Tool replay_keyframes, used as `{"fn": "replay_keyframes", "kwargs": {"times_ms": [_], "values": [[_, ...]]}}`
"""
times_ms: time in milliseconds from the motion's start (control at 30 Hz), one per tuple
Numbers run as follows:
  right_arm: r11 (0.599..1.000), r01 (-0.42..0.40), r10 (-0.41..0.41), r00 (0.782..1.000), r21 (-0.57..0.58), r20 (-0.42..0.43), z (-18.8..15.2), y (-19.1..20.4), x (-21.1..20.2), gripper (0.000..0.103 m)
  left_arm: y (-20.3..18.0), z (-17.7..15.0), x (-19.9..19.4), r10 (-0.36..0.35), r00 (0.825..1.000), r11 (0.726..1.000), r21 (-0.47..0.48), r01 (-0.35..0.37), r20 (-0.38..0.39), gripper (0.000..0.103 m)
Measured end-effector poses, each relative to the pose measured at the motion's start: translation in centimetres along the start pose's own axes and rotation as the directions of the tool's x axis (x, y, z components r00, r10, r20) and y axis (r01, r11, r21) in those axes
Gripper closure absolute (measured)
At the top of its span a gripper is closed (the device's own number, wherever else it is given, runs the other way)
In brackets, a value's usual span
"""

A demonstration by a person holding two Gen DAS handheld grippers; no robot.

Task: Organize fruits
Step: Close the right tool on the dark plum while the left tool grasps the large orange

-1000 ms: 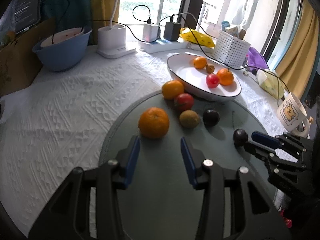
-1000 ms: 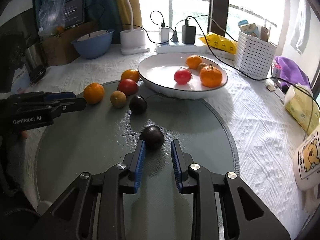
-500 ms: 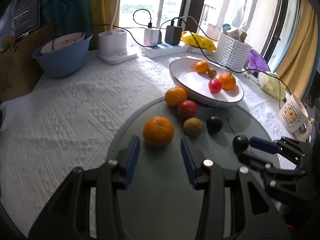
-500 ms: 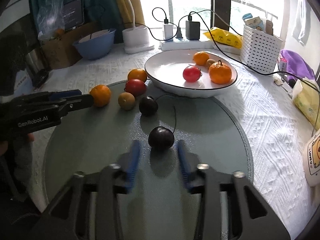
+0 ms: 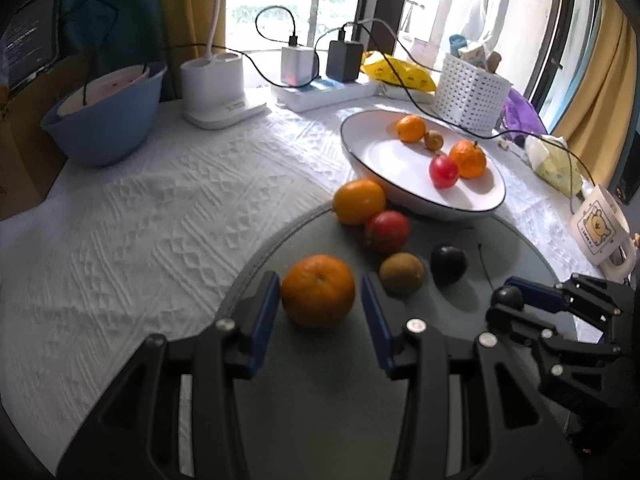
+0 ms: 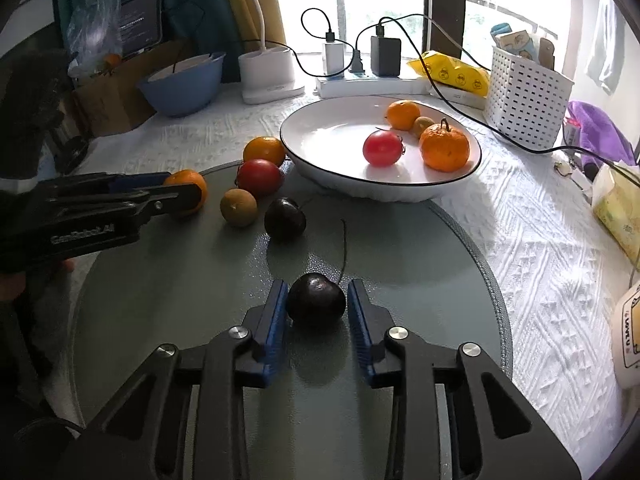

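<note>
Right wrist view: the right gripper is closing its jaws around a dark plum it bracketed loosely half a second ago. Meanwhile the left gripper, jaws apart, now straddles an orange, so both fruits look ready for the white plate.

Home, window-side table: white embossed tablecloth, yellow curtains, cartoon-bear ceramic mug, white power strip with chargers.

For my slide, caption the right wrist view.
Right gripper closing around a dark plum on the glass mat.
</note>
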State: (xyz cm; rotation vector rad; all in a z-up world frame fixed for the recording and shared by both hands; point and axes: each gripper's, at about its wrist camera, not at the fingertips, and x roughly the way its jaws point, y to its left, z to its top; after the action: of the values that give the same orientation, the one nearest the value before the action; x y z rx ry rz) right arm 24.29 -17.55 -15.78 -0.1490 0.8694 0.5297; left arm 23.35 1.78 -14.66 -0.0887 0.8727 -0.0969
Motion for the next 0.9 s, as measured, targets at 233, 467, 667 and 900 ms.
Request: {"fn": "replay_keyframes", "kwargs": {"times_ms": [233,467,667,900], "values": [[1.000,-0.003,0.003,1.000,0.001,0.009,0.0,-0.2,-0.3,0.072,-0.4,-0.4,0.7,0.012,1.000,0.999,0.031,-0.012,-0.006,0.060],[1.000,0.009,-0.009,0.999,0.002,0.044,0.6,-1.0,-1.5,0.072,-0.6,-0.4,-0.1,0.014,1.000,0.999,0.041,-0.015,0.011,0.063],[1.000,0.014,-0.013,0.997,-0.018,0.071,1.6,-1.4,-2.1,0.072,-0.9,0.2,-1.3,-0.006,0.999,1.000,0.028,0.005,0.045,0.063],[1.000,0.018,-0.015,0.995,-0.025,0.098,3.2,-2.1,-1.8,0.072,-1.9,1.8,-2.0,-0.048,0.995,0.998,0.048,0.044,0.091,0.063]]}}
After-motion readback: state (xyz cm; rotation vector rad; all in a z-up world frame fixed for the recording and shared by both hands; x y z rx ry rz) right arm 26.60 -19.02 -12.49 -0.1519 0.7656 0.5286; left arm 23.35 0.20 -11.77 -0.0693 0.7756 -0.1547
